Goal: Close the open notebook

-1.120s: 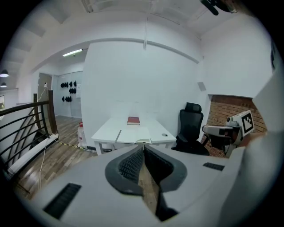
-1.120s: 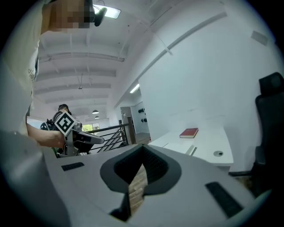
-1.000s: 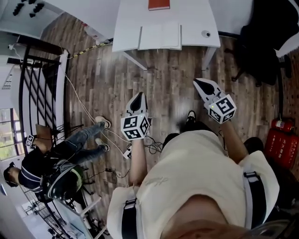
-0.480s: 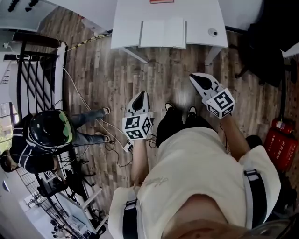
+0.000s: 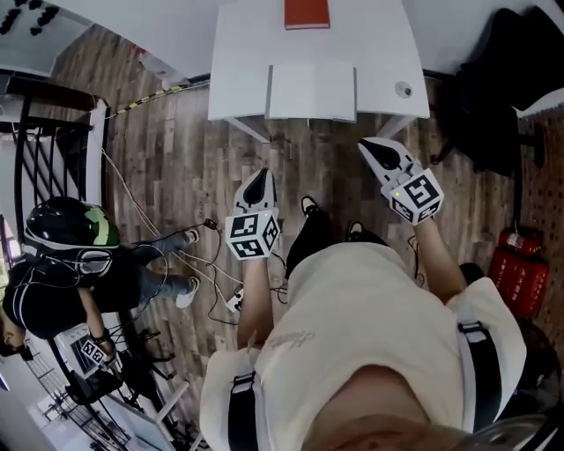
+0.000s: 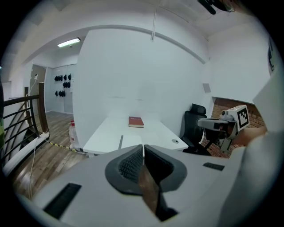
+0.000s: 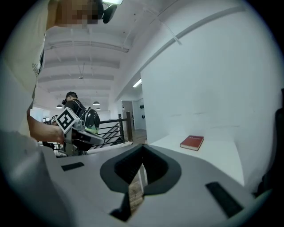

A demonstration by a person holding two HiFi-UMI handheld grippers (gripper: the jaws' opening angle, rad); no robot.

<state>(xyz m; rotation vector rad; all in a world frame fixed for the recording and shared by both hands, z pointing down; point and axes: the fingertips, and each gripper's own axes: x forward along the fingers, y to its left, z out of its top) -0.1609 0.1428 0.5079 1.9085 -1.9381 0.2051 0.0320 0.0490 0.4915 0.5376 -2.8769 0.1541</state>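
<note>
Wooden floor (image 5: pixel 176 158) seen from above, white table (image 5: pixel 238 53) at the top. Flat on the table's near edge, open notebook (image 5: pixel 311 92), both pages spread. Held over the floor, apart from the table: left gripper (image 5: pixel 262 178) and right gripper (image 5: pixel 370 147), each with jaws pressed together, gripping nothing. At the table's far edge, closed red book (image 5: pixel 307 14).

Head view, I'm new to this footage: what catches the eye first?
An open notebook lies at the near edge of the white table, a red book at its far edge. The left gripper and right gripper hover over the wooden floor, short of it, fingers shut.
</note>
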